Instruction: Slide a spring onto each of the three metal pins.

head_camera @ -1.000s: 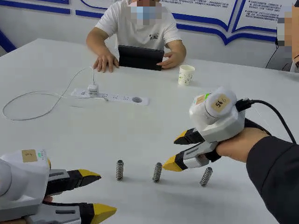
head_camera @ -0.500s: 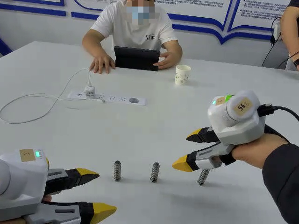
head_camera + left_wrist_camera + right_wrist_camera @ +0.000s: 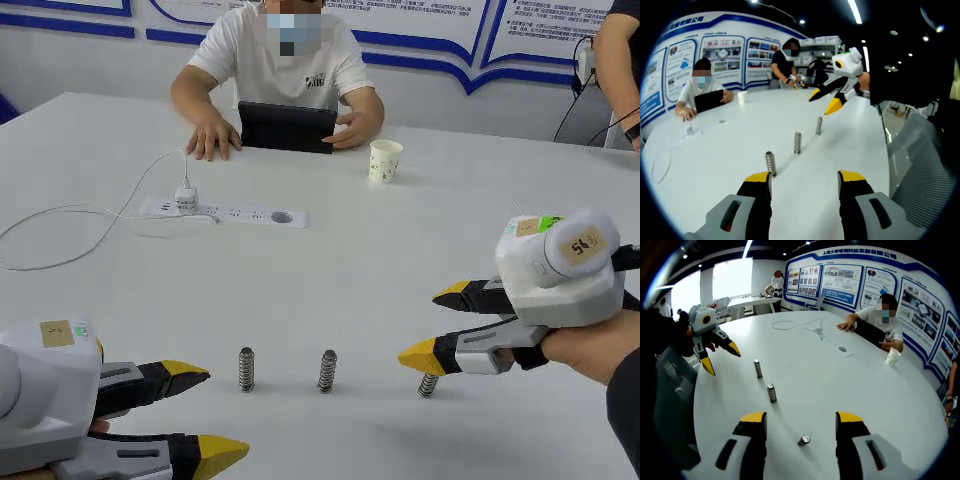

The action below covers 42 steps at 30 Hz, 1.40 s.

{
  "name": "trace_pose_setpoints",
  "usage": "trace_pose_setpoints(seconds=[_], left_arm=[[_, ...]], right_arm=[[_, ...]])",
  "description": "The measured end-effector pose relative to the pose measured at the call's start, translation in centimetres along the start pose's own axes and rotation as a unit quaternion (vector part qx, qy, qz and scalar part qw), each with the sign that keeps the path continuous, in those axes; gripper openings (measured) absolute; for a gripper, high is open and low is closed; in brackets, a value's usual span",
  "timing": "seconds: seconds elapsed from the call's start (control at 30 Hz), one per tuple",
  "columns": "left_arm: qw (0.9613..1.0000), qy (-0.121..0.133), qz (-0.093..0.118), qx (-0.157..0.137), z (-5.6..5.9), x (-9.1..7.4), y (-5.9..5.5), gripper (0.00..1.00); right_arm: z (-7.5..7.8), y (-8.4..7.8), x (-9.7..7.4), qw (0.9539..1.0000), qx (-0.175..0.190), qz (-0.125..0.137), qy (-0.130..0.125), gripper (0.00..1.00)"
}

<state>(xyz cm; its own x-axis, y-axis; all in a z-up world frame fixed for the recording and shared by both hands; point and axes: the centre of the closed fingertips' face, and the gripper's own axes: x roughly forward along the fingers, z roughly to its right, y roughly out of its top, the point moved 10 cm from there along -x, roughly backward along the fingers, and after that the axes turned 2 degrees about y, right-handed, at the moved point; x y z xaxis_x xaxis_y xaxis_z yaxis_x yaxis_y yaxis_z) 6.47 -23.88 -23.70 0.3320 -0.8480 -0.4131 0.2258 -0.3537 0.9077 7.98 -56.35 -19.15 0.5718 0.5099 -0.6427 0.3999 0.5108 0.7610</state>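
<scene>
Three short coil springs stand upright in a row on the white table: left spring, middle spring, right spring. Each seems to sit on a pin; the right one shows a metal top. My right gripper hovers open just above the right spring, which lies between its yellow fingertips in its own view. My left gripper stays open at the near left, short of the left spring, with nothing between its jaws.
A white power strip with a looping cable lies at mid-table. A paper cup stands beyond it. A seated person rests both hands by a dark tablet at the far edge. Another person's arm shows at the right.
My right gripper has drawn back to the right, from over the middle spring to over the right one. The left gripper has held still. The head camera has shifted.
</scene>
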Motion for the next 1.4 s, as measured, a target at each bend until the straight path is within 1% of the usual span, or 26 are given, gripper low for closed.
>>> trace_pose_setpoints(seconds=[0.23, 0.4, 0.5, 0.63, 0.77, 0.87, 1.17, 1.4], left_arm=[[1.0, 0.0, 0.001, 0.0, 0.1, 0.0, 0.1, 0.55], [1.0, 0.0, 0.001, -0.003, 0.0, -0.1, 0.0, 0.57], [1.0, 0.001, 0.0, -0.003, 0.0, -0.2, 0.0, 0.57], [1.0, 0.003, 0.0, -0.004, 0.0, -0.3, -0.1, 0.58], [1.0, 0.005, 0.001, -0.006, 0.0, -0.5, -0.2, 0.58], [1.0, 0.006, 0.002, -0.007, -0.1, -0.5, -0.3, 0.58], [0.9999, 0.008, 0.006, -0.011, 0.1, -0.6, -0.4, 0.59], [0.9998, 0.01, 0.007, -0.015, 0.1, -0.7, -0.5, 0.6]], right_arm=[[-0.3, -1.4, -1.3, 0.9999, 0.004, 0.01, -0.01, 0.57], [-0.6, -2.2, -1.8, 0.9997, 0.01, 0.016, -0.015, 0.58], [-1.0, -2.8, -2.1, 0.9995, 0.015, 0.025, -0.016, 0.58], [-1.4, -3.6, -2.4, 0.9993, 0.017, 0.025, -0.02, 0.58], [-1.9, -4.3, -2.7, 0.9986, 0.029, 0.037, -0.023, 0.59], [-2.1, -4.9, -2.9, 0.9985, 0.031, 0.036, -0.028, 0.59], [-3.4, -6.1, -3.2, 0.9967, 0.044, 0.058, -0.034, 0.59], [-3.9, -6.9, -3.7, 0.9952, 0.054, 0.071, -0.041, 0.6]])
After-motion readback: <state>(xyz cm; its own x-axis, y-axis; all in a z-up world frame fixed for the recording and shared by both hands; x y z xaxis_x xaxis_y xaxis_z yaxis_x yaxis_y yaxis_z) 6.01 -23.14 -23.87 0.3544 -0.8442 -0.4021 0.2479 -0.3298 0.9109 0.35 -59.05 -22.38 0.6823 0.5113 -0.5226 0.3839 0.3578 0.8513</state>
